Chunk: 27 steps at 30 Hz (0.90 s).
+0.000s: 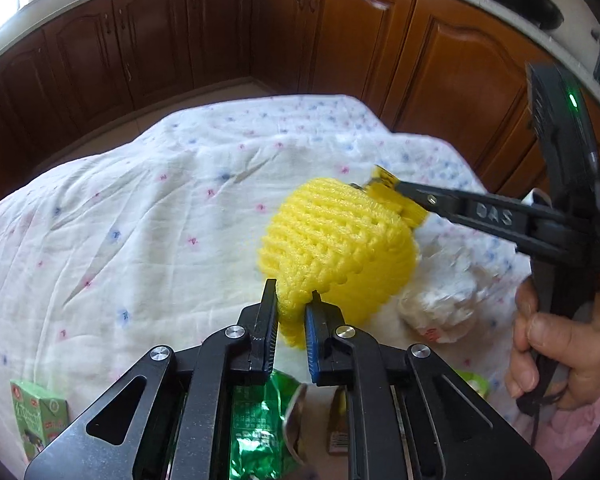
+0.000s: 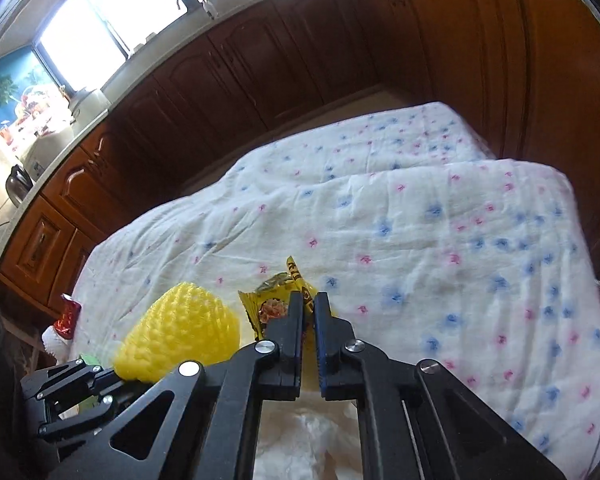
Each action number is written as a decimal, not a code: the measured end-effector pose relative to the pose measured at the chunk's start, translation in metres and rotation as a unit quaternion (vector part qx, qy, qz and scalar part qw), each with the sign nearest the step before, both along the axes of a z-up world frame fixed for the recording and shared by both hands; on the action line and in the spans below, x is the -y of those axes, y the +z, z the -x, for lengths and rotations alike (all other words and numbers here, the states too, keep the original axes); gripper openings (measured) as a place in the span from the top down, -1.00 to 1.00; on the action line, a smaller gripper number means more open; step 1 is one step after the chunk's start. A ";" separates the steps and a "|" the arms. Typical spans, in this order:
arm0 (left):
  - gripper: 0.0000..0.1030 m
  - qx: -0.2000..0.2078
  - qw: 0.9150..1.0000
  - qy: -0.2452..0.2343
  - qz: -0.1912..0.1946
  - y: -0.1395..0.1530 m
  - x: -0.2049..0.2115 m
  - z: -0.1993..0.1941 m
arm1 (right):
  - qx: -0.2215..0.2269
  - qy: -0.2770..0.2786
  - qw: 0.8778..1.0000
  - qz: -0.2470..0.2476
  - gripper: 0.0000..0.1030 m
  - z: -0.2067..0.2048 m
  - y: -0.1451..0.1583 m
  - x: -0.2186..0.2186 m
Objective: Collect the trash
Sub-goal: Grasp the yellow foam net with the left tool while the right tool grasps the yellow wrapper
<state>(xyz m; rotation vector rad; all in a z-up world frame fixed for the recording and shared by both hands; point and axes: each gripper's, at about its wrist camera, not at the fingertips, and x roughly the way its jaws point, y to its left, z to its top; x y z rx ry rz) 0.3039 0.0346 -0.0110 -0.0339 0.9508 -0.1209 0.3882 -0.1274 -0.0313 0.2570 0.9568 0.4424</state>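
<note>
cabinets: one run of dark brown wooden cabinet doors (image 1: 228,28) along the back, under a pale countertop.
cloth: one white cloth with pink and blue specks (image 1: 140,208) covering the surface; all trash sits on it.
foam net: one yellow foam mesh fruit sleeve (image 1: 332,240), lifted off the cloth.
left gripper (image 1: 294,300): fingers closed down onto the net's lower edge, net pinched between the pads.
right gripper (image 2: 309,308): fingers nearly together, clamping one yellow printed snack wrapper (image 2: 272,304) just beside the net's top.
hand (image 1: 556,340): one, gripping the right tool's handle.
other trash: one crumpled white plastic bag (image 1: 440,300), one green foil wrapper (image 1: 260,420), one small green carton (image 1: 40,412).
</note>
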 end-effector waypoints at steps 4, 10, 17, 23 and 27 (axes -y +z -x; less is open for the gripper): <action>0.79 0.029 0.999 0.003 0.019 0.022 0.003 0.011 | 0.029 -0.017 0.999 -0.015 0.90 0.017 0.021 0.022; 0.79 0.059 0.997 -0.022 0.034 0.047 0.027 0.032 | 0.073 -0.053 0.995 -0.036 0.90 0.062 0.054 0.065; 0.79 0.059 0.994 -0.077 0.047 0.046 0.074 0.059 | 0.088 -0.094 0.990 -0.054 0.90 0.120 0.062 0.112; 0.79 0.045 0.991 -0.112 0.054 0.038 0.111 0.075 | 0.104 -0.151 0.981 -0.060 0.90 0.173 0.061 0.154; 0.79 0.043 0.989 -0.128 0.053 0.037 0.132 0.083 | 0.111 -0.184 0.975 -0.051 0.90 0.199 0.060 0.178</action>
